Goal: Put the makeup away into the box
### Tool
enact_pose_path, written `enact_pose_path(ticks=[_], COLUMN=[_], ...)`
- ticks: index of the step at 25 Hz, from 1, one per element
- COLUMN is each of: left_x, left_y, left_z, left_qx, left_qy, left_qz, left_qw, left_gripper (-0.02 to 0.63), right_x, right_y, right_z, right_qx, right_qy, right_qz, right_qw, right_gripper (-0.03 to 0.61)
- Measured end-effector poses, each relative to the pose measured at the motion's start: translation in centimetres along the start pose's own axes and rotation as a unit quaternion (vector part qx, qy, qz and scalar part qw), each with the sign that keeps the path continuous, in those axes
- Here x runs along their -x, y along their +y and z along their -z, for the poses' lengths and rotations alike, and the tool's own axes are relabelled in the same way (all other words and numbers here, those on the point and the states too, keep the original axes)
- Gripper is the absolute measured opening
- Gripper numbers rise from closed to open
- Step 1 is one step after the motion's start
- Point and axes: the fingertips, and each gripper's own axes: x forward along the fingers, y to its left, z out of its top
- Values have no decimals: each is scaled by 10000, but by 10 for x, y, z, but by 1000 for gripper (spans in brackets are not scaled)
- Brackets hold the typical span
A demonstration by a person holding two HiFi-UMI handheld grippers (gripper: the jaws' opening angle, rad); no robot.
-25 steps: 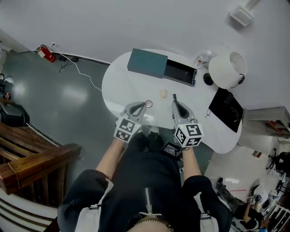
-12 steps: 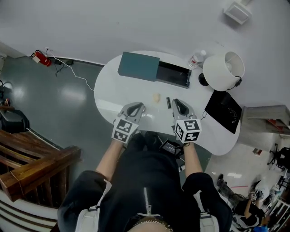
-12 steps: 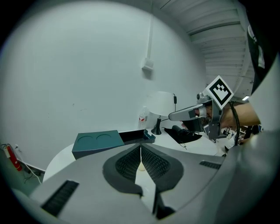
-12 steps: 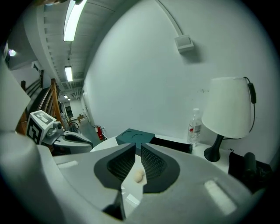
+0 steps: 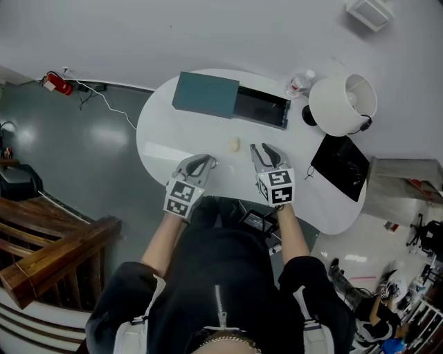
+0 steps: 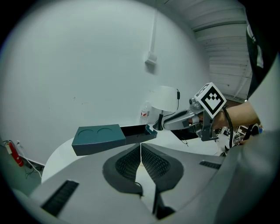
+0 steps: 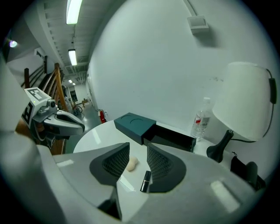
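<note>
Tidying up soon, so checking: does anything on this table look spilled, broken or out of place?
Nothing spilled or broken. Only the small black lipstick tube and the beige makeup sponge lie loose on the white oval table; the black drawer of the teal box is slid open.

White lamp (image 5: 344, 104) near water bottle (image 5: 297, 83); red extinguisher (image 5: 52, 81) on floor (image 5: 104, 148).

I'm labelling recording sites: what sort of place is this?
Probably an industrial-style workspace, not a home: glossy grey floor, fire extinguisher by the wall, ceiling strip lights, around a white table.
</note>
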Motion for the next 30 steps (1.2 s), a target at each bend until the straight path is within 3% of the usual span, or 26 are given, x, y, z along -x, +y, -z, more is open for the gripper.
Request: enact_pose_path(ticks=[9, 24, 30], left_x=[-1, 0, -4], left_y=[9, 22, 24], left_z=[9, 28, 32], left_qx=[109, 312, 358], left_qy=[145, 413, 480], left_qz=[-149, -419, -459], left_qw=[9997, 9978, 9971], left_gripper=[14, 14, 14], right_x=[-42, -82, -89], right_y=[-14, -23, -26], right_z=[41, 119, 136], right_qx=[166, -151, -278], right_qy=[650, 1792, 2033], right_qz=[-67, -76, -9], right_qw=[9977, 9837, 9787], right_gripper=[135, 135, 126])
